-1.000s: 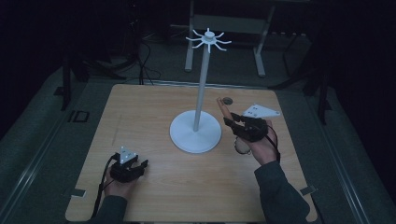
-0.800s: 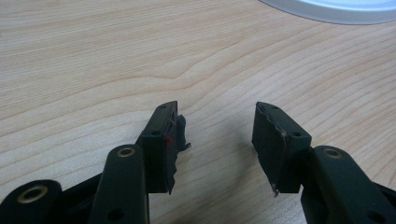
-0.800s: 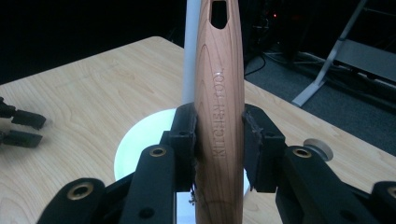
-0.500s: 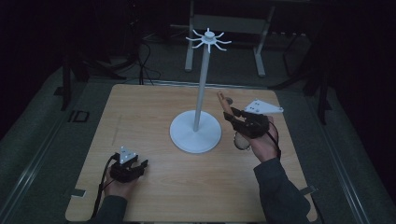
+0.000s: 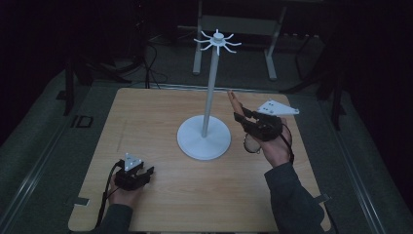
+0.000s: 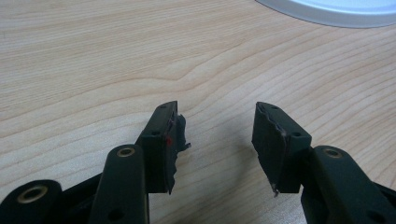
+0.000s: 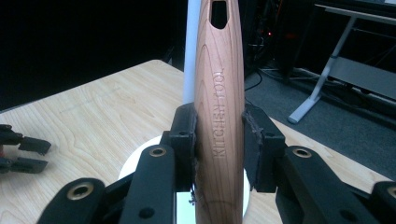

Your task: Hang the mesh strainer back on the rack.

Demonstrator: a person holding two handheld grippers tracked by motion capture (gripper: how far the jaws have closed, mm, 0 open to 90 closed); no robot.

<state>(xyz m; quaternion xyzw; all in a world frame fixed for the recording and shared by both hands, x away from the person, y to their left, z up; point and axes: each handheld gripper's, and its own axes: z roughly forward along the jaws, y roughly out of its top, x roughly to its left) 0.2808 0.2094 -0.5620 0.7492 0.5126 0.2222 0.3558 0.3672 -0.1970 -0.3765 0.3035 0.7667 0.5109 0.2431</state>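
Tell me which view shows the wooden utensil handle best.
The right gripper view: the light brown wooden utensil handle stands close between the right gripper jaws, its engraved "KITCHEN TOOL" and hanging hole clear. The high view shows it small. The left gripper view gives nothing useful on it.

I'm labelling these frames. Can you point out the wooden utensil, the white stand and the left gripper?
wooden utensil (image 7: 218,116): right gripper view, engraved handle between the jaws.
white stand (image 5: 203,138): high view, round base.
left gripper (image 6: 217,140): left gripper view, gap between its open jaws.
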